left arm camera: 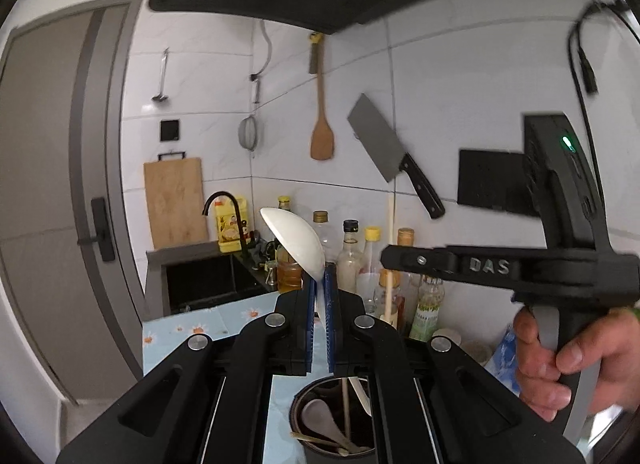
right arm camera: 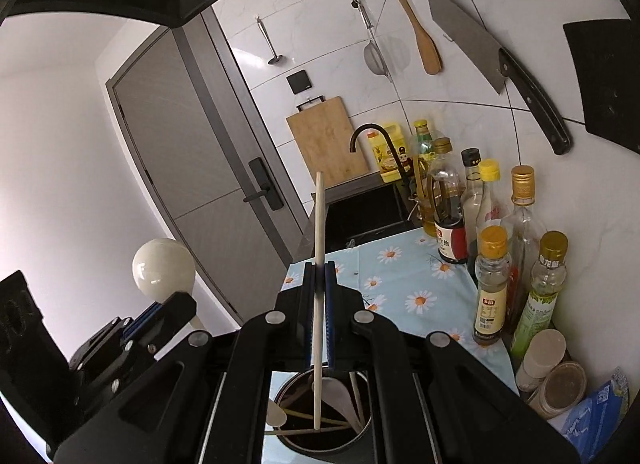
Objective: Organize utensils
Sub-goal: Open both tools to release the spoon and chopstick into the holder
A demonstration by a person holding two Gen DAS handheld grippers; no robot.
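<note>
Two tools are clamped shut on utensils above the dark round pot (right arm camera: pixel 320 420): the left tool (left arm camera: pixel 319 296) pinches a white ceramic spoon (left arm camera: pixel 294 240) by its handle, the right tool (right arm camera: pixel 319 288) a pale wooden chopstick (right arm camera: pixel 319 264). The thin chopstick may pivot and slip; the smooth spoon may drop onto the daisy-print tabletop (right arm camera: pixel 416 284).

Raised letters "DAS" on the right tool's (left arm camera: pixel 386 258) black arm; bottle labels illegible.
</note>
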